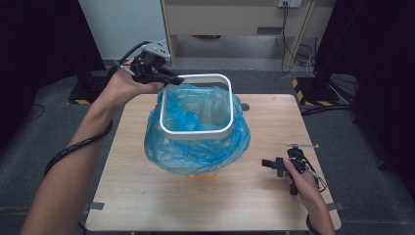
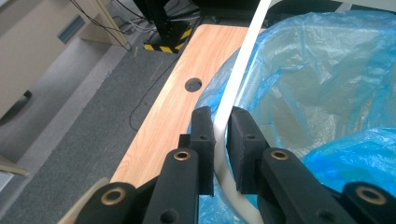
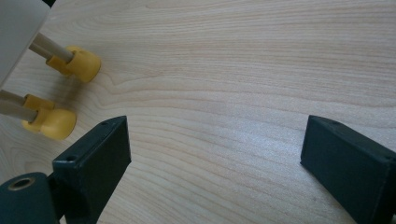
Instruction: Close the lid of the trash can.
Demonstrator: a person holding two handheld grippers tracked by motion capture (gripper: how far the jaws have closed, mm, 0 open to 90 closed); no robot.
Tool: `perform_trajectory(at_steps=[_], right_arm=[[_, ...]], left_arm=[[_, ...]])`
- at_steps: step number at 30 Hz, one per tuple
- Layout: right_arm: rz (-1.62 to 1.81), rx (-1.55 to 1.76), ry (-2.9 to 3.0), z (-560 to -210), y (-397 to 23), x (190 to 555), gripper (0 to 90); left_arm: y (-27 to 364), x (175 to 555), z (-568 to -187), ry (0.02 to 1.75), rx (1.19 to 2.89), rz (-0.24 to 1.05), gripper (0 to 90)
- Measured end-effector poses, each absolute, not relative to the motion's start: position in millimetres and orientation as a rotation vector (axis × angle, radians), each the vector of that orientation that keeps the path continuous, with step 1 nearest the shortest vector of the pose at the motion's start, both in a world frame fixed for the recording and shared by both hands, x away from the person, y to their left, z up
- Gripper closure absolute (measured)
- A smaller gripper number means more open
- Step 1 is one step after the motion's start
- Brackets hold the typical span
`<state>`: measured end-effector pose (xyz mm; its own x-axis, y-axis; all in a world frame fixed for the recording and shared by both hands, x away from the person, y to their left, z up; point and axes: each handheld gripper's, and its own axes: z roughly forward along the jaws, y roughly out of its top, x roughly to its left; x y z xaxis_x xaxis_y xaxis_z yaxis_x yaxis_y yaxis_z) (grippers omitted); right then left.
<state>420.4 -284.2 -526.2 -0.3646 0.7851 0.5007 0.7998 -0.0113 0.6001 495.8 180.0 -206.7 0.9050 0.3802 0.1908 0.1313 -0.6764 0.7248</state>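
Right now the left gripper [image 2: 223, 135] is pinched tight on the far left corner of the white ring [image 1: 196, 133] that sits on the bin with the blue bag [image 1: 195, 147], in the middle of the desk [image 1: 147, 196]. The ring looks stiff, thin and light, so its edge is a good place to hold, but the bag is soft and slippery. The right gripper [image 3: 215, 154] rests near the right edge, its jaws wide apart and holding nothing.

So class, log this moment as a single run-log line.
left gripper: shut on white rim | blue bag: lines bin | right gripper: open, empty, over table
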Motion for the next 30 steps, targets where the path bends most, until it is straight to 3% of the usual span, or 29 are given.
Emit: perform_trajectory(at_steps=[30], right_arm=[[-1.362, -1.758, -2.183, -526, -285, 421, 8.1]], left_arm=[[173, 508, -218, 0.371, 2.379, 0.374, 80.2]])
